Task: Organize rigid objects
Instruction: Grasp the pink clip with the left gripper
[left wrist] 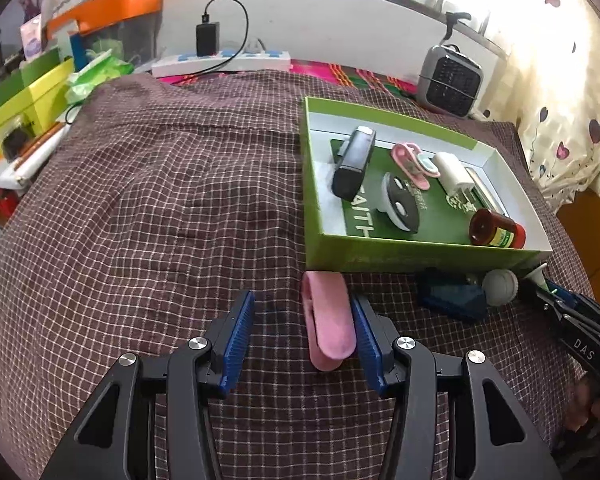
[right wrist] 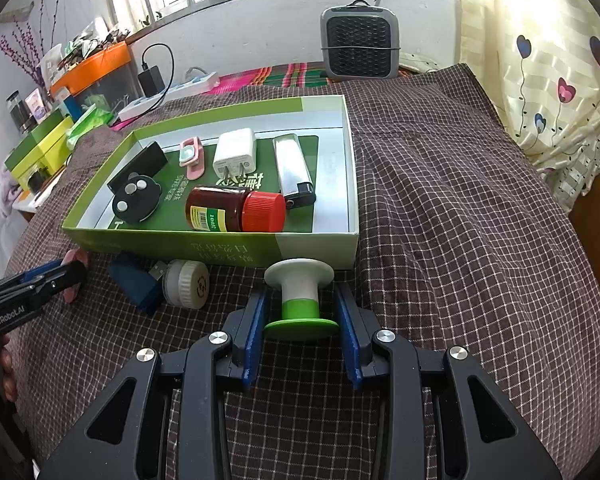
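Green-and-white spool-shaped piece (right wrist: 302, 300) sits low at centre of the right wrist view, clamped between the right gripper (right wrist: 302, 322) pads, just before the green box (right wrist: 236, 246) wall. Pink clip (left wrist: 328, 320) lies on the checked cloth (left wrist: 160, 200) against the right pad of the left gripper (left wrist: 302, 340), whose jaws stand apart, unclamped.

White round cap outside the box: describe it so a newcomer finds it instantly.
Start at the green box on the checked cloth. Along its near outer wall lie a pink clip, a dark blue block and, touching that block, the white round cap. It is the only round off-white piece lying there.
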Motion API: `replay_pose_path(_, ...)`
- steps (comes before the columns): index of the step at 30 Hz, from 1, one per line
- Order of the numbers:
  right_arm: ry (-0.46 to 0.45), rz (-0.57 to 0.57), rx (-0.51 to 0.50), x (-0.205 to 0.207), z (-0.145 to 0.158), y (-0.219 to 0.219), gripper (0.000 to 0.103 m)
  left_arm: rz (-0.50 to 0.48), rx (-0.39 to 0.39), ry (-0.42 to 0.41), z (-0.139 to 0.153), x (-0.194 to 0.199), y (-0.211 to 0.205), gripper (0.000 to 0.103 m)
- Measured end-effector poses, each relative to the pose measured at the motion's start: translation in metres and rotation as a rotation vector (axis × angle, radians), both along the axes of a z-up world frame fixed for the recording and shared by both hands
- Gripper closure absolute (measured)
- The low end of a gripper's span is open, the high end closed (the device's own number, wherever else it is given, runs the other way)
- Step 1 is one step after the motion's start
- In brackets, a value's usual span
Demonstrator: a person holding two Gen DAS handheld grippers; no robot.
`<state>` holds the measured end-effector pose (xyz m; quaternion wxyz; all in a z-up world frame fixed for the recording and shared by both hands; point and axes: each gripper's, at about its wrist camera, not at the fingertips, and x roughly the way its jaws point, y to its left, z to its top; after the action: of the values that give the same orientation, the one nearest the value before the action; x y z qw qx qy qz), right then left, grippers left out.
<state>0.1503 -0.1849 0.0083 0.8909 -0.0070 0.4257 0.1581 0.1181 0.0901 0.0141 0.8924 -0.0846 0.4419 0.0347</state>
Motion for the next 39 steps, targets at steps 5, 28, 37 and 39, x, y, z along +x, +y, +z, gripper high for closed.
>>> replay_pose_path(5,-0.001,0.000,-0.005,0.0001,0.0002,0.0010,0.068,-0.001,-0.001,-0.009,-0.0007,0.0001,0.0039,0.056)
replay_pose_path(28,-0.002,-0.002,-0.015,-0.0004,0.0003,0.0028,0.068,-0.029,0.007,-0.034,-0.0016,-0.0022,0.0016,0.081)
replay_pose_path(37,-0.002,-0.002,-0.016,-0.0004,0.0005,0.0028,0.068,-0.031,0.000,-0.038,-0.0005,-0.0034,0.0016,0.084)
replay_pose_path(39,-0.002,-0.002,-0.016,-0.0004,0.0006,0.0030,0.068,-0.031,-0.002,-0.039,-0.0001,-0.0034,0.0016,0.084)
